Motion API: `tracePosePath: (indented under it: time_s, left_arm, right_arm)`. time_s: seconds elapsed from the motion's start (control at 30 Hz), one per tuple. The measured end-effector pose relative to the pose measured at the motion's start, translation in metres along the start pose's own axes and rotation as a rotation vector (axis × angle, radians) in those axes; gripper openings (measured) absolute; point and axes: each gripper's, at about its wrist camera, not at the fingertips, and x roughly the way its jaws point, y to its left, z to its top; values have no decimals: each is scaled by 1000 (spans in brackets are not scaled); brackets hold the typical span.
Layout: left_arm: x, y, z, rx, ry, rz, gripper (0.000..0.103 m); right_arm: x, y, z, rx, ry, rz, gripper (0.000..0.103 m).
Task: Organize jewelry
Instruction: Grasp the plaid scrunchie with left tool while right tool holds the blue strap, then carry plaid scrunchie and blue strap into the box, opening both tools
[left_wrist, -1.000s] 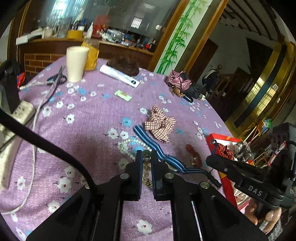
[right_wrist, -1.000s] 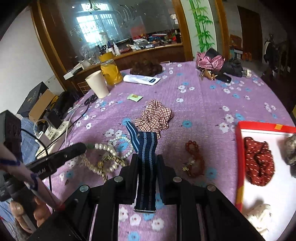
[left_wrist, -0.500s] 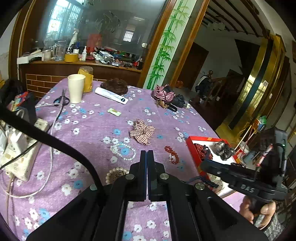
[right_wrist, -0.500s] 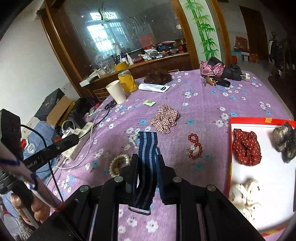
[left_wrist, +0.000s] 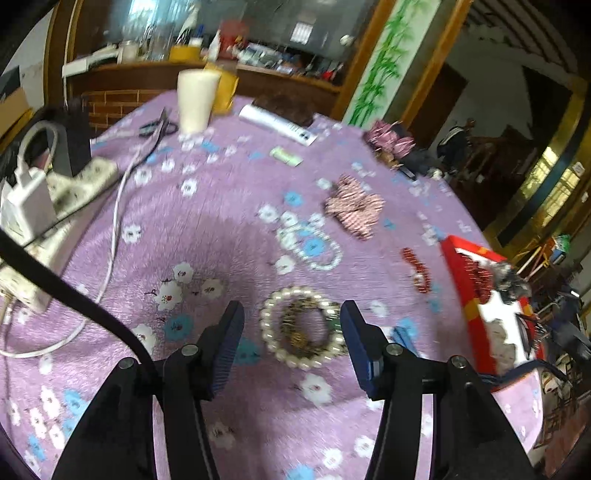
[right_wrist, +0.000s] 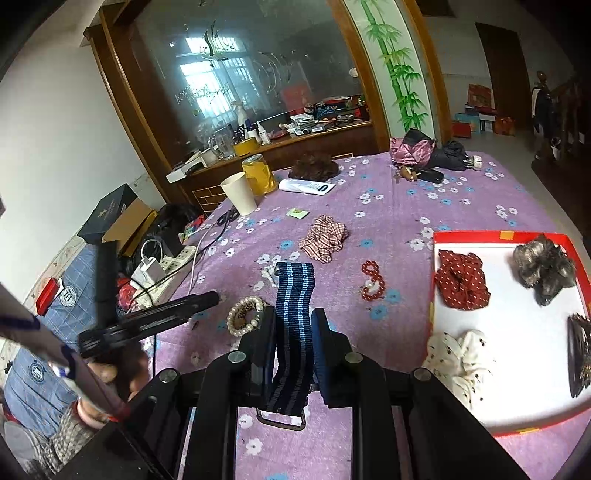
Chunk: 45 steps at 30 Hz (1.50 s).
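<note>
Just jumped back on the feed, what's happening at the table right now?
A person with a gripper in each hand is sorting jewelry on the purple floral tablecloth. The right gripper is shut on a navy striped strap, held up off the cloth beside the red tray, which already holds scrunchies and hair pieces. The left gripper has just been opening its jaws and is open around the pearl bracelet, not gripping it. A red bead bracelet and a plaid scrunchie remain on the cloth.
</note>
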Motion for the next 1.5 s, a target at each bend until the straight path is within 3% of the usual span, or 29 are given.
tracePosePath:
  time_s: [0.17,0.33,0.5,0.73,0.8,0.87,0.9,1.2,1.5]
  left_arm:
    - [16,-7,14,14,20,-3,52]
    - [24,-56,48,139,-20,17,52]
    - [80,-93,81,192,37,77,54]
    - [153,-106,95,179,130,159,54]
    - [162,-108,93,186,155,169,39]
    - [162,-112,91,203,149,178,10]
    - [162,-113,91,203,163,156,10]
    - [76,-127,87,236,37,36,9]
    - [-42,-135,65,274,-88,-15,9]
  right_arm:
    - [-2,-8,-3,5,-1,-15,20]
    - [2,-15,-5,20,4,-6,20]
    - [8,-24,-9,42,23,14,20]
    - [10,-29,-8,4,35,44,20]
    - [13,-28,-8,-9,45,49,20]
    - [17,-28,-5,-19,55,55,20]
    - [18,-28,-4,-19,56,58,20]
    - [7,-26,12,-7,4,78,20]
    - [-66,-26,33,-41,-151,77,20]
